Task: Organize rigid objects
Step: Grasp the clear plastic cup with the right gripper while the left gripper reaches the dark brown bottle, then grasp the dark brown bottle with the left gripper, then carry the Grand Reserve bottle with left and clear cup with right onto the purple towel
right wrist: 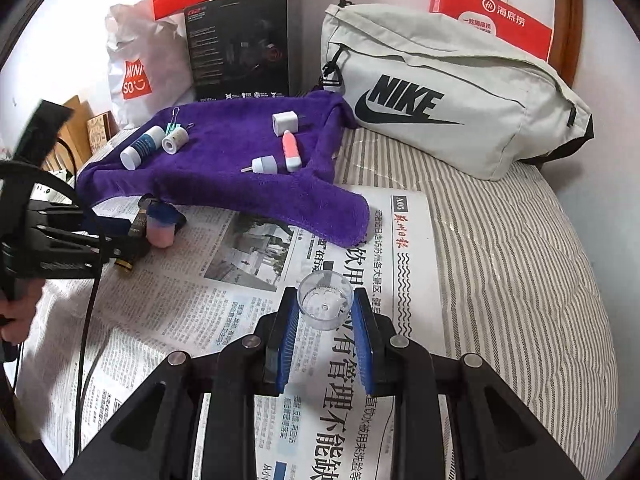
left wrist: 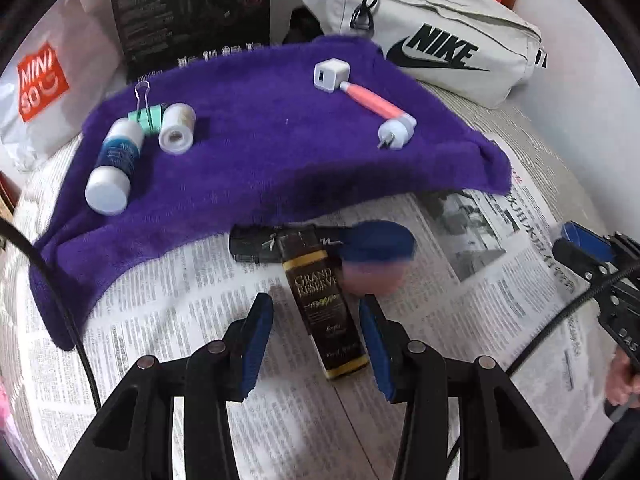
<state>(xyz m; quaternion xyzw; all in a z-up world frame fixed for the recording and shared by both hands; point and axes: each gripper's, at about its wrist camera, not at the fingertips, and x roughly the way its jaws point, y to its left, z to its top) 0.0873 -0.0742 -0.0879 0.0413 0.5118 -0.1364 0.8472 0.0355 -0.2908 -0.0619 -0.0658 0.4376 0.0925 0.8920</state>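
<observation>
- Left gripper (left wrist: 316, 340) hangs over the newspaper (left wrist: 200, 304), pads apart, a dark box (left wrist: 324, 312) lying between them; whether they press on it, I cannot tell.
- That box reads "GRAND RESERVE" in gold lettering.
- Just past it sits a pink tub (left wrist: 372, 272) with a blue lid, blurred.
- Right gripper (right wrist: 326, 344) is clamped on a clear cup (right wrist: 326, 300), held above the newspaper, mouth tipped toward the camera.
- On the purple towel (left wrist: 260, 160): a bottle (left wrist: 114, 168) with a blue label, print too small to read, lying on its side.
- Beside it, a green clip (left wrist: 146, 116) and a white roll (left wrist: 177, 128), close together.
- Further right on the towel, a white plug (left wrist: 331, 76), a pink stick (left wrist: 370, 102) and a grey cap (left wrist: 396, 132).
- Behind the towel, a white bag (left wrist: 40, 92) marked "MINISO".
- Next to it, a black carton (right wrist: 244, 44) reading "HECATE".
- A pale pouch (right wrist: 440, 92) shouts "NIKE" with the swoosh.
- The newspaper page is tagged "A05", with Chinese headlines.
</observation>
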